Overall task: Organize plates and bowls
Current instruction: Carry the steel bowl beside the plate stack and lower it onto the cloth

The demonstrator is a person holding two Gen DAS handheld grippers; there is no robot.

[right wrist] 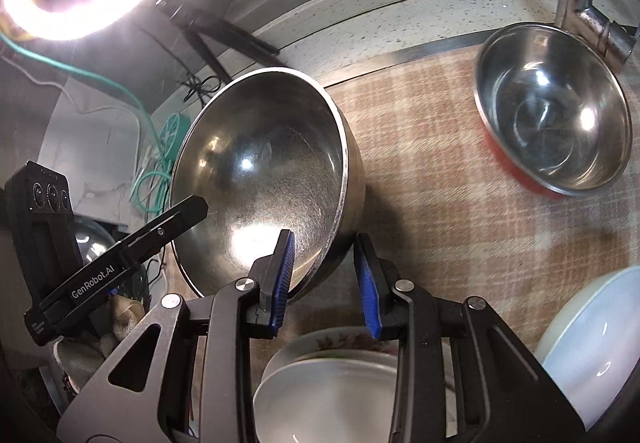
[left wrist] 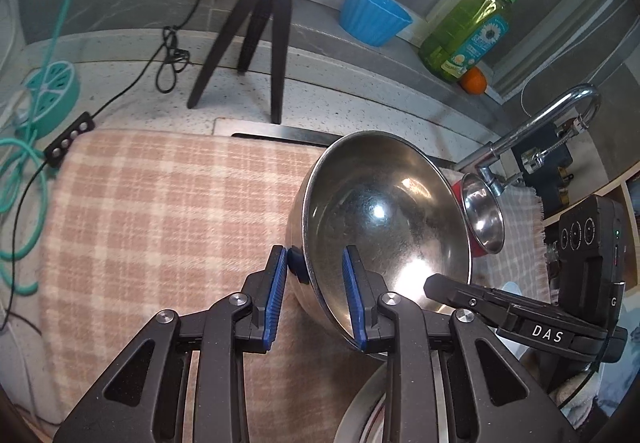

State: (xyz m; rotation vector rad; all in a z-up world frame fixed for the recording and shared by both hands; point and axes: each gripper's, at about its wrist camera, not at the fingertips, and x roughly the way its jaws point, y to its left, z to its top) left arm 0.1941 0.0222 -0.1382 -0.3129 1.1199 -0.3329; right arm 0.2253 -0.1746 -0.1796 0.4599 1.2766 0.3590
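Observation:
A large steel bowl [left wrist: 384, 227] is held tilted above the checked cloth [left wrist: 160, 211]; it also shows in the right wrist view [right wrist: 264, 171]. My left gripper [left wrist: 316, 275] straddles its left rim, one blue pad inside and one outside. My right gripper [right wrist: 326, 271] straddles the opposite rim the same way. A smaller steel bowl with a red outside [right wrist: 552, 115] sits on the cloth under the tap; it shows in the left wrist view too [left wrist: 482, 215]. White plates [right wrist: 328, 391] are stacked below my right gripper. A pale blue bowl [right wrist: 596, 347] lies at the lower right.
A chrome tap [left wrist: 552, 119] arches over the small bowl. A black tripod [left wrist: 260, 27], a blue fluted cup [left wrist: 372, 17], a green soap bottle [left wrist: 468, 31] and an orange [left wrist: 473, 80] stand at the back. Cables and a teal reel [left wrist: 48, 91] lie at the left.

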